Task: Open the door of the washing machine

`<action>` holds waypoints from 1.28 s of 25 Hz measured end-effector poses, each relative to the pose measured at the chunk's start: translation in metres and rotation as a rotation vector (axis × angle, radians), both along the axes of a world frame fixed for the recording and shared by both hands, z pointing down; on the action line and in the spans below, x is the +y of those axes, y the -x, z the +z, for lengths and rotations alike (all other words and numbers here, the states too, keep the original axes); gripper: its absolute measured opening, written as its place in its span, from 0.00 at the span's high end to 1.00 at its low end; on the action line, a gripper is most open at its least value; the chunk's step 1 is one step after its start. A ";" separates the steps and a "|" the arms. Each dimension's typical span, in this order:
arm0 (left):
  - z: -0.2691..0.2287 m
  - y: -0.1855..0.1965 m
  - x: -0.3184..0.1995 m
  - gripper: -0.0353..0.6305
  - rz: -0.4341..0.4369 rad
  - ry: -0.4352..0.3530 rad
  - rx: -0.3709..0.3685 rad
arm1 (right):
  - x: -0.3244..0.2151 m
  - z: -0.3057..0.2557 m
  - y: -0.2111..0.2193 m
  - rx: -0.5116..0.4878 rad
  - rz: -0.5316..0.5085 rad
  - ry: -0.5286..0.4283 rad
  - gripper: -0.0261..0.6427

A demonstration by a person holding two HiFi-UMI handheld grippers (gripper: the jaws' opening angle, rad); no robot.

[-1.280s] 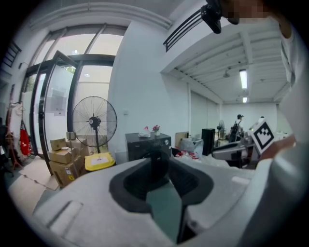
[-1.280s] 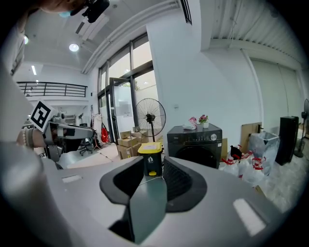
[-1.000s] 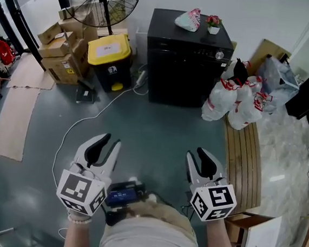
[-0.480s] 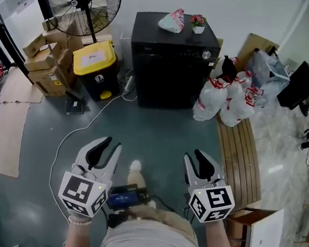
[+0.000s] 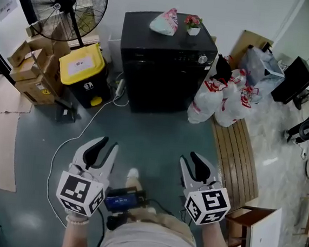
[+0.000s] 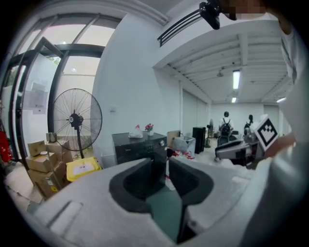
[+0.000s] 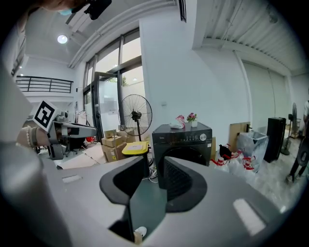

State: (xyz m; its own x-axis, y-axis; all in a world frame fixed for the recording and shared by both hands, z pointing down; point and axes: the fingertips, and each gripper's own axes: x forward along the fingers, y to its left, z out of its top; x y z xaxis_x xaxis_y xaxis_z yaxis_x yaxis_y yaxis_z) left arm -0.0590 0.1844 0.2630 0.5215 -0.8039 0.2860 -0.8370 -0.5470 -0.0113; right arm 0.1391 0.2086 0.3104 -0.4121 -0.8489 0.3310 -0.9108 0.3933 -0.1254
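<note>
**Inspector:** Hazards, gravest first. The washing machine stands against the far wall. Its round door is shut and well apart from both claws. The door's catch cannot be made out, so a pull at the wrong edge would likely slip off. White sacks lie just beside the machine's right flank, and a swinging door may strike them. A white cable loops over the floor on the approach, which is a trip risk.

**Clerk:** Claw condition?

**Inspector:** Left claw and right claw each stand partly apart, with nothing between the jaws.

**Clerk:** Inventory?

**Inspector:** One washing machine, one pedestal fan, one slatted wooden panel and one yellow-lidded bin. At least three cardboard boxes and at least three sacks. Two claws, one pink packet and one potted flower.
</note>
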 end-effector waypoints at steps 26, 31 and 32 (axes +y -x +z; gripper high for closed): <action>0.020 0.069 -0.214 0.77 0.102 0.045 0.030 | -0.202 0.004 0.074 0.023 0.040 0.028 0.79; 0.029 0.073 -0.230 0.76 0.155 0.041 -0.037 | -0.221 0.009 0.081 0.019 0.051 0.041 0.79; 0.030 0.074 -0.232 0.76 0.160 0.038 -0.049 | -0.223 0.011 0.083 0.018 0.049 0.043 0.79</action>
State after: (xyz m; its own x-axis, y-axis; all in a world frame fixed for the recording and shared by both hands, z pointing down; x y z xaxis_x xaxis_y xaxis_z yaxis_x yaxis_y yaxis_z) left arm -0.1329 -0.0479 0.2930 0.6265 -0.7000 0.3428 -0.7384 -0.6739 -0.0264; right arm 0.0561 -0.0140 0.3216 -0.3639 -0.8527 0.3747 -0.9312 0.3425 -0.1250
